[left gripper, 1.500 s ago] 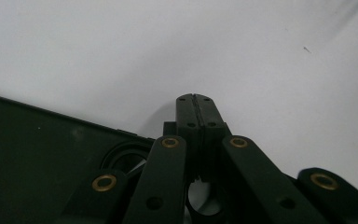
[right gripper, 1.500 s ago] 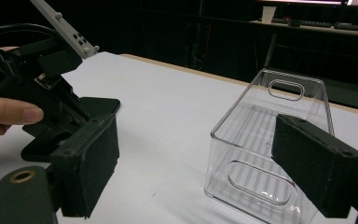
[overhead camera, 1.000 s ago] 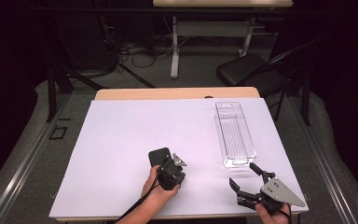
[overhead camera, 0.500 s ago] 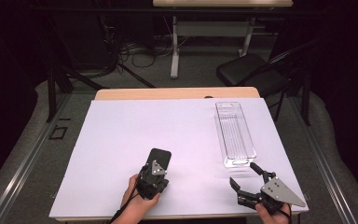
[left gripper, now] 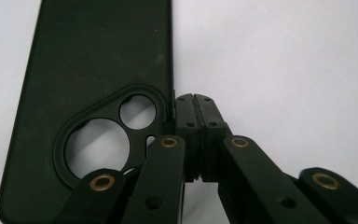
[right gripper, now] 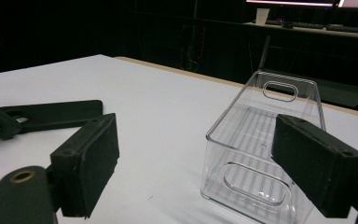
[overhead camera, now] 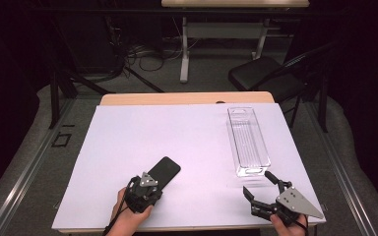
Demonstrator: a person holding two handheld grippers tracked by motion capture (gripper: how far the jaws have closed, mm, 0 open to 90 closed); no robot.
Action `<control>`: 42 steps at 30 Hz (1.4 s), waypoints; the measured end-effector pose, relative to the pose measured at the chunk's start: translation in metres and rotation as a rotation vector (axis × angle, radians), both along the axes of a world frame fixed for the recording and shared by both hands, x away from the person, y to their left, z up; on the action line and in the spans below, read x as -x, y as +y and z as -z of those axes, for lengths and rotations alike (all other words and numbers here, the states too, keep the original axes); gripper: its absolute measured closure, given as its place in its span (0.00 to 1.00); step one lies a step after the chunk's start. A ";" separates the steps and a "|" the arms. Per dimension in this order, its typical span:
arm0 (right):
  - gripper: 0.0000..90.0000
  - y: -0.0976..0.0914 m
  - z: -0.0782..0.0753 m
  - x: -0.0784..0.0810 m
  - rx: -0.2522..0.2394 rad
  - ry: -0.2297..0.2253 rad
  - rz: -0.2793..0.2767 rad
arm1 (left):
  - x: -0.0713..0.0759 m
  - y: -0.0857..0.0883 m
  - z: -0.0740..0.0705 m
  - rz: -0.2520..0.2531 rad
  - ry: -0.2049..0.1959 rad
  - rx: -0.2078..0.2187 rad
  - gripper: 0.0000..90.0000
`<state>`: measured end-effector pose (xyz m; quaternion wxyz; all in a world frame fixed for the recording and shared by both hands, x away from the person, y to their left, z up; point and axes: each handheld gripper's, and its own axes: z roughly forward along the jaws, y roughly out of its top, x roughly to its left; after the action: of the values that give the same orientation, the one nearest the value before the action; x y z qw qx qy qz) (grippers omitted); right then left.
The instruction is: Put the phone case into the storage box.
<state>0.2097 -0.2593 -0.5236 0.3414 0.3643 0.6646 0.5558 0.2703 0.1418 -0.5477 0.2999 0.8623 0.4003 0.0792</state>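
Note:
A black phone case (overhead camera: 165, 169) lies flat on the white table sheet (overhead camera: 177, 132), its camera cutout toward me. My left gripper (overhead camera: 150, 186) sits at the case's near end. In the left gripper view the jaws of the left gripper (left gripper: 193, 100) are pressed together, empty, right beside the long edge of the case (left gripper: 88, 70). My right gripper (overhead camera: 257, 183) rests open at the front right, pointing at the near end of a clear plastic bin (overhead camera: 250, 172). The right gripper view has the bin (right gripper: 261, 116) between its spread pads (right gripper: 98, 158), untouched, and the case (right gripper: 51, 114) off to the left.
The long clear bin stands empty along the right side of the sheet. A wooden table edge (overhead camera: 187, 98) runs along the back. Behind it are a black chair (overhead camera: 261, 76), a desk leg and cables on the floor.
My left gripper has slid left and toward me along the sheet, uncovering more of the phone case, which now lies at a slant. The right gripper has kept still.

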 end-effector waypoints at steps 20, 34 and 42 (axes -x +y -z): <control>0.16 -0.001 0.000 0.000 0.004 0.001 0.003 | -0.005 0.025 0.000 -0.030 -0.022 -0.027 1.00; 0.16 0.000 0.002 -0.001 0.003 0.010 -0.001 | -0.003 0.030 -0.003 -0.030 -0.018 0.022 0.93; 0.16 0.000 0.002 -0.002 -0.003 0.011 0.002 | 0.000 0.034 -0.008 -0.028 -0.047 0.064 0.79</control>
<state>0.2115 -0.2597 -0.5256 0.3374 0.3686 0.6654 0.5546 0.2703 0.1762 -0.5395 0.3356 0.8446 0.4073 0.0906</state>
